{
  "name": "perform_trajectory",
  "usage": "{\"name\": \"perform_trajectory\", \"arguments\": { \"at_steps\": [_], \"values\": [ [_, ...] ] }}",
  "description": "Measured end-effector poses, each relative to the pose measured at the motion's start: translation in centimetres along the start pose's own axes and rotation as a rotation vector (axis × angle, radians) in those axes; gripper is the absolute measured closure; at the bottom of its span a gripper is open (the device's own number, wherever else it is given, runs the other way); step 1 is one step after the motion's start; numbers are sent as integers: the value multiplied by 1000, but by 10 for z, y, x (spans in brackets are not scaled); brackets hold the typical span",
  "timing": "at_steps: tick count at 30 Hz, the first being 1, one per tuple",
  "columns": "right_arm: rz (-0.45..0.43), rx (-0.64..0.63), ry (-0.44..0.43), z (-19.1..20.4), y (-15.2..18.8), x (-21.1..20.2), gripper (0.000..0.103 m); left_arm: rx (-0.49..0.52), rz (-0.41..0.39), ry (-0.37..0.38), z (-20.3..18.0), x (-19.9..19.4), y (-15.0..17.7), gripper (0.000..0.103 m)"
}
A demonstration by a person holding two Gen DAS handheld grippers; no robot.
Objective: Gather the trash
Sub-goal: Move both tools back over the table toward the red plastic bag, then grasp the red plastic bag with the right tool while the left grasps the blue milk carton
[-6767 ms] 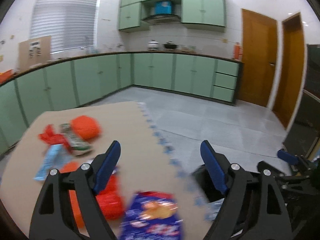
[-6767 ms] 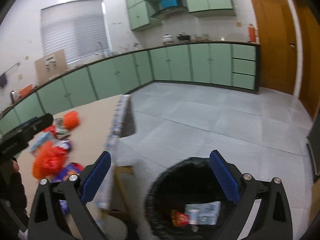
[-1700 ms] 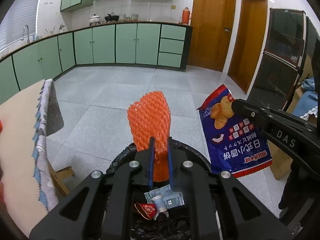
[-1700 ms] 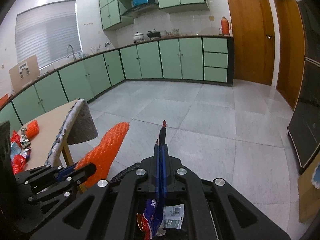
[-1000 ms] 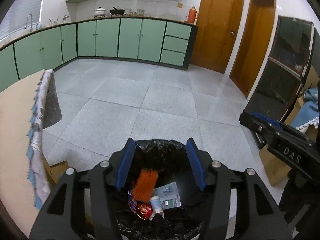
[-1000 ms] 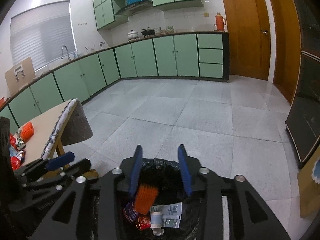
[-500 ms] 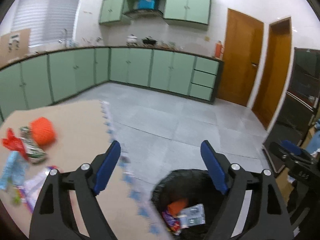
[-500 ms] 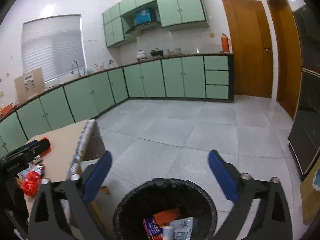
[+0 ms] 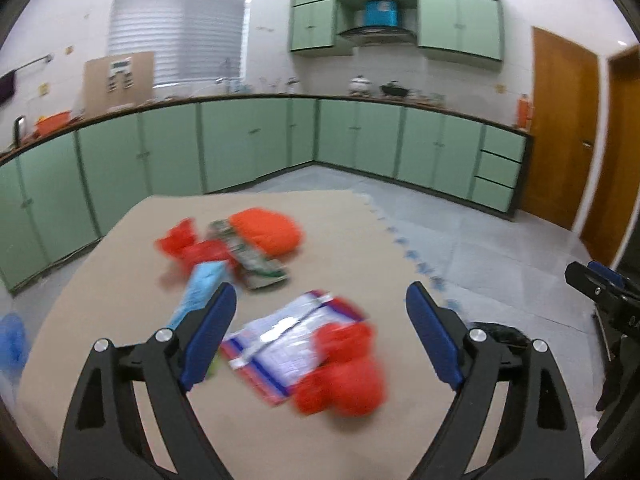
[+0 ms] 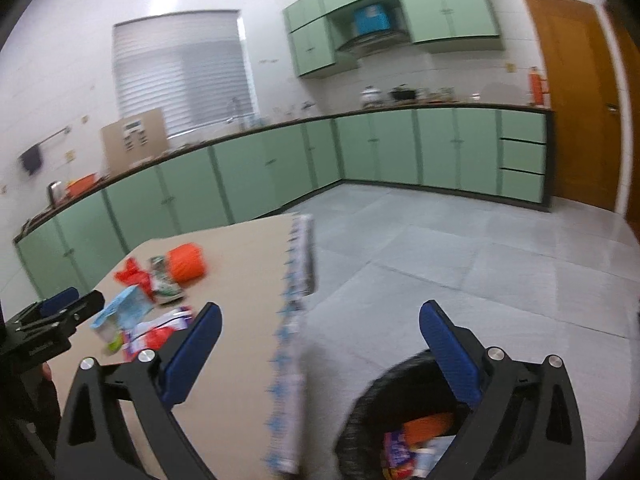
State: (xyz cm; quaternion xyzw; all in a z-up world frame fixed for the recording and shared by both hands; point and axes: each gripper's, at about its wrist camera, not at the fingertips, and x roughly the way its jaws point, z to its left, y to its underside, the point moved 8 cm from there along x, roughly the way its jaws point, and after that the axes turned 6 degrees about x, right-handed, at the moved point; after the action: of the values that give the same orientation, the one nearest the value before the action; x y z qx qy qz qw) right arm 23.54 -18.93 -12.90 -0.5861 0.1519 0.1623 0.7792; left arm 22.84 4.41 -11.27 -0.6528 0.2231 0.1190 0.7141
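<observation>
**Left tongs are nearer to the trash on the table**

You are holding both tongs released, with nothing between the jaws of either. The left tongs (image 9: 320, 332) have just been opening a little more; the right tongs (image 10: 318, 344) are standing fully wide.

The left tongs are pointing down at the table (image 9: 120, 300), and the remaining trash is lying right ahead of them. The flat wrapper (image 9: 280, 344) and the red bag (image 9: 344, 368) touching it are lying just in front of the jaws, the bag a little toward the right finger. The wrapper's long axis is running diagonally, from near-left to far-right. Farther ahead, a second heap is lying: the blue packet (image 9: 200, 284), the red scrap (image 9: 188, 248), a green pack (image 9: 256, 264) and the orange net (image 9: 268, 230).

The right tongs are hanging over the table edge, with the bin (image 10: 400, 420) below their right finger. From them the trash is lying well off to the left, so the left hand looks better placed for the next pick. Motion blur is hiding finer detail.
</observation>
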Motion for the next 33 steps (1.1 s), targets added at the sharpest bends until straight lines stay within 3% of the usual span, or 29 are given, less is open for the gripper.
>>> {"name": "perform_trajectory", "arguments": {
  "at_steps": [9, 19, 25, 30, 33],
  "values": [
    [130, -106, -136, 99, 39, 49, 6, -57, 33, -113, 73, -8, 21, 19],
    [199, -152, -121, 145, 84, 74, 9, -78, 68, -145, 106, -7, 48, 19],
    [235, -157, -95, 150, 95, 86, 21, -93, 70, -138, 112, -4, 53, 19],
    [271, -166, -119, 154, 101, 91, 50, -95, 74, -129, 110, -1, 55, 19],
    [279, -166, -142, 157, 103, 91, 55, -97, 79, -121, 109, 2, 56, 19]
  ]
}}
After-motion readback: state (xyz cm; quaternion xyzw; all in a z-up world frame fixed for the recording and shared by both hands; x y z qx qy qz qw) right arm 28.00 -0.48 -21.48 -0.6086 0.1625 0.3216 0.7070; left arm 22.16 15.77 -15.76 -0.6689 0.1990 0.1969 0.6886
